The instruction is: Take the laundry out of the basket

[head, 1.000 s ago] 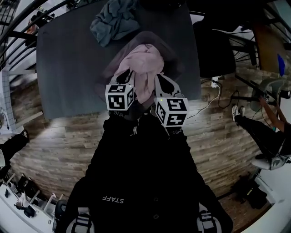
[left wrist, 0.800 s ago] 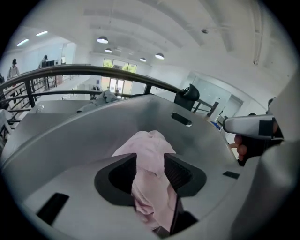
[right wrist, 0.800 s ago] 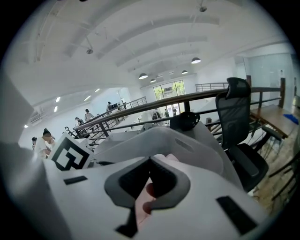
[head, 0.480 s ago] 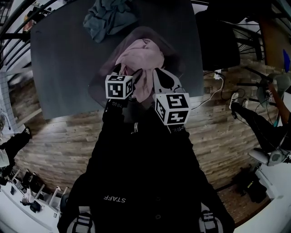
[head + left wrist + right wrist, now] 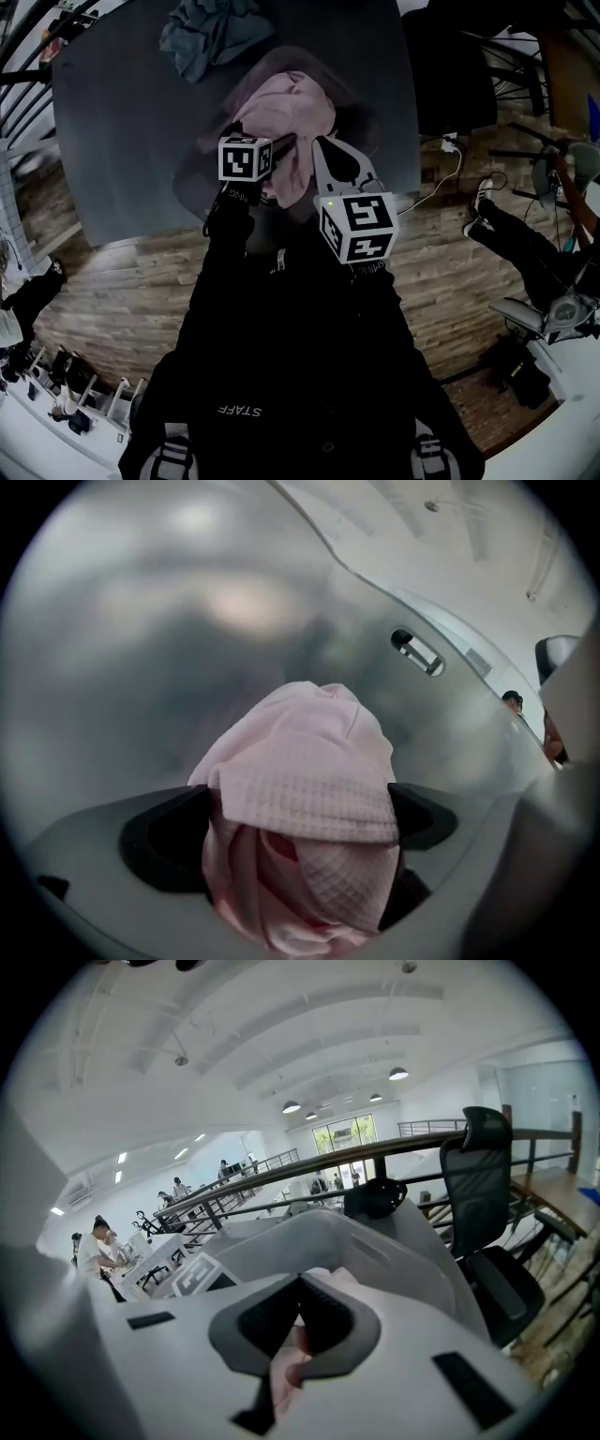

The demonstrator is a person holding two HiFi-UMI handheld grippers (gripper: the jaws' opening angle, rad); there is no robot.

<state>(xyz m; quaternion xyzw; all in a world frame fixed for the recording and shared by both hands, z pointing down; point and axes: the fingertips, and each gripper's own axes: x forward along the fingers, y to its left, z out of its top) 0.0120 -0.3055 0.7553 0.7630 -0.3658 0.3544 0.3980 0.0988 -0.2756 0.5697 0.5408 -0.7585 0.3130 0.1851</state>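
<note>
Lowering into the basket (image 5: pixel 192 178), the left gripper (image 5: pixel 300 808) had just spread its jaws wide around the pink garment (image 5: pixel 309 761). The right gripper (image 5: pixel 298 1321) had its jaws pinched shut on a fold, and the lift-out was still pending.

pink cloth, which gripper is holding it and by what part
Right gripper pinches a fold of the pink cloth; left gripper, jaws just opening, only straddles it.

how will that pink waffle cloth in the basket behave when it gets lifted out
Probably floppy: the pink cloth lies bunched in soft folds, so it should drape and trail. Likely light for its bulk, heaped loosely in the basket. Its waffle weave looks grippy, so the right hand-held gripper, shut on a fold, should hold.
</note>
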